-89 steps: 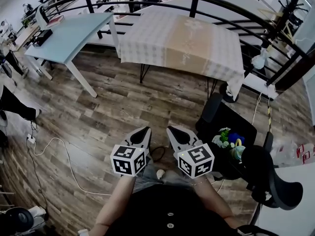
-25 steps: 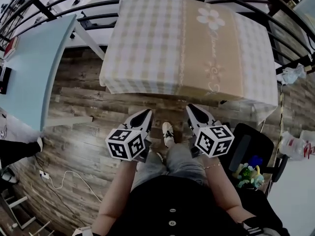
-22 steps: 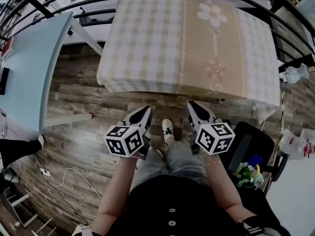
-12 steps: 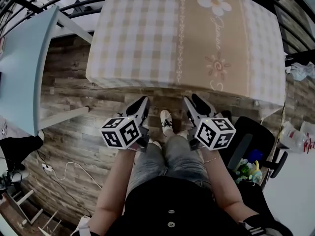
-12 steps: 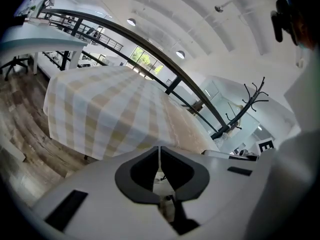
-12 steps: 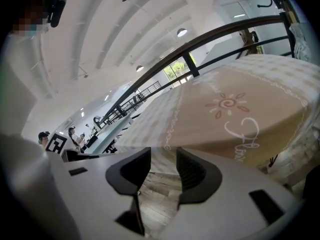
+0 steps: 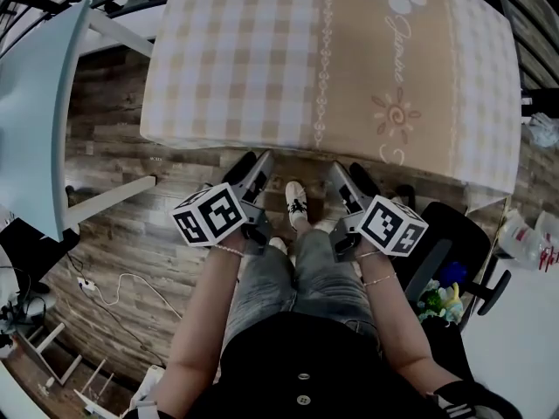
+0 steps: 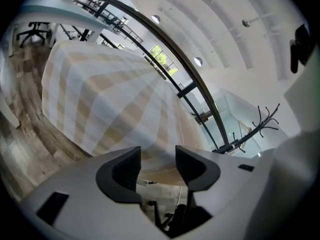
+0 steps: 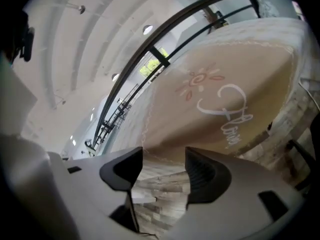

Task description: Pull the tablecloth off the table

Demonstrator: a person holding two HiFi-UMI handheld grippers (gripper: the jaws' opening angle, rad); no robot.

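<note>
A beige-and-white checked tablecloth point(image 7: 262, 51) with a tan band and flower print covers the table and hangs over its near edge. My left gripper point(image 7: 253, 171) points at the near hem left of centre. My right gripper point(image 7: 345, 180) points at the hem under the tan band. In the left gripper view the jaws of the left gripper point(image 8: 157, 160) are opening, with the cloth's hanging side point(image 8: 115, 104) just ahead and nothing between the pads. In the right gripper view the right gripper point(image 9: 162, 168) is also opening, empty, below the cloth's hem point(image 9: 210, 109).
A light blue table point(image 7: 35, 103) stands at the left. A black chair point(image 7: 445, 251) is close on the right. A white cable point(image 7: 113, 297) runs over the wood floor. A black railing point(image 8: 165, 39) curves behind the table. The person's shoe point(image 7: 297, 203) is between the grippers.
The person has stepped up to the table, and both grippers have come forward to the cloth's near hem. Both pairs of jaws, shut before, now stand apart.
</note>
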